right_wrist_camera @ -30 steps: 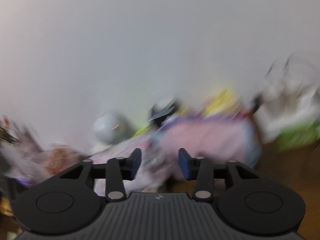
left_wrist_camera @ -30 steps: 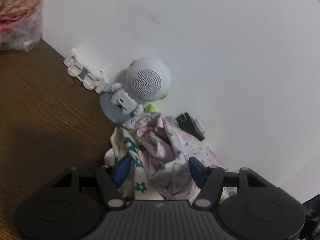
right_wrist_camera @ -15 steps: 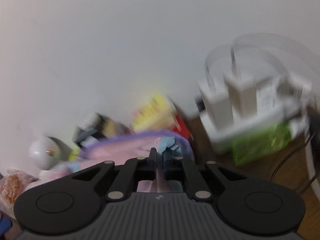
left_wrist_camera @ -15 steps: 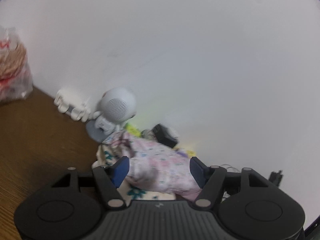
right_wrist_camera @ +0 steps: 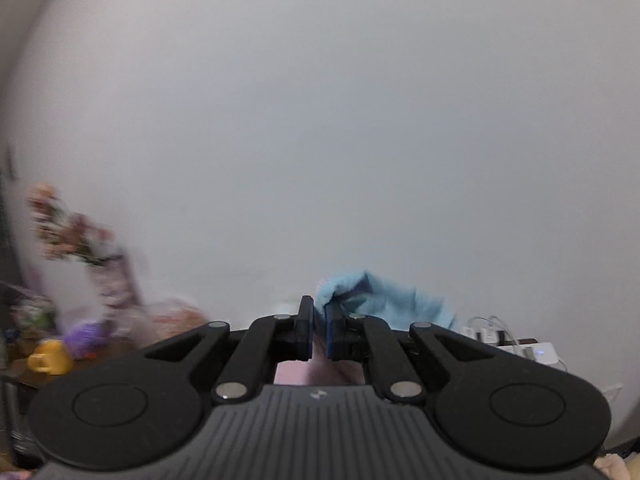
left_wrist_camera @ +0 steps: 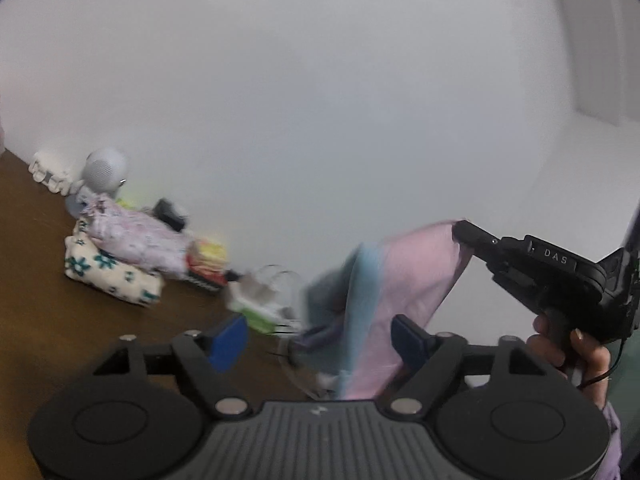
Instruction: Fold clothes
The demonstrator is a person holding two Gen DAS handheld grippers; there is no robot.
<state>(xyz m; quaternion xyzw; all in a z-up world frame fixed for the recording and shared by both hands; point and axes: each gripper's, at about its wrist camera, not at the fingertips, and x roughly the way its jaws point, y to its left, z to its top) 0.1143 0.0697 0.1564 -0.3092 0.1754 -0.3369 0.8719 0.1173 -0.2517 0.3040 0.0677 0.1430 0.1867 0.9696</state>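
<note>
A pink and light-blue garment (left_wrist_camera: 404, 280) hangs in the air. My right gripper (left_wrist_camera: 458, 228) is shut on its top corner. In the right wrist view the right gripper (right_wrist_camera: 318, 320) pinches blue cloth (right_wrist_camera: 380, 300) that bulges past the tips. My left gripper (left_wrist_camera: 320, 340) is in front of the hanging garment with its jaws opening. The cloth hangs between the blue pads (left_wrist_camera: 408, 340), close to the right one, and neither pad presses on it. A stack of folded floral clothes (left_wrist_camera: 116, 260) lies on the wooden table (left_wrist_camera: 40, 312) at the left, against the wall.
A round white speaker (left_wrist_camera: 106, 170) and a white holder (left_wrist_camera: 46, 172) stand behind the stack. A yellow packet (left_wrist_camera: 208, 252) and a green-and-white box (left_wrist_camera: 260, 308) line the wall. A hand (left_wrist_camera: 572, 344) holds the right gripper. The right wrist view shows a yellow mug (right_wrist_camera: 48, 356), flowers (right_wrist_camera: 68, 232) and chargers (right_wrist_camera: 520, 344).
My left gripper drew back and up from the folded stack, and its jaws widened. The right gripper shut on the pink and blue garment and lifted it off the table.
</note>
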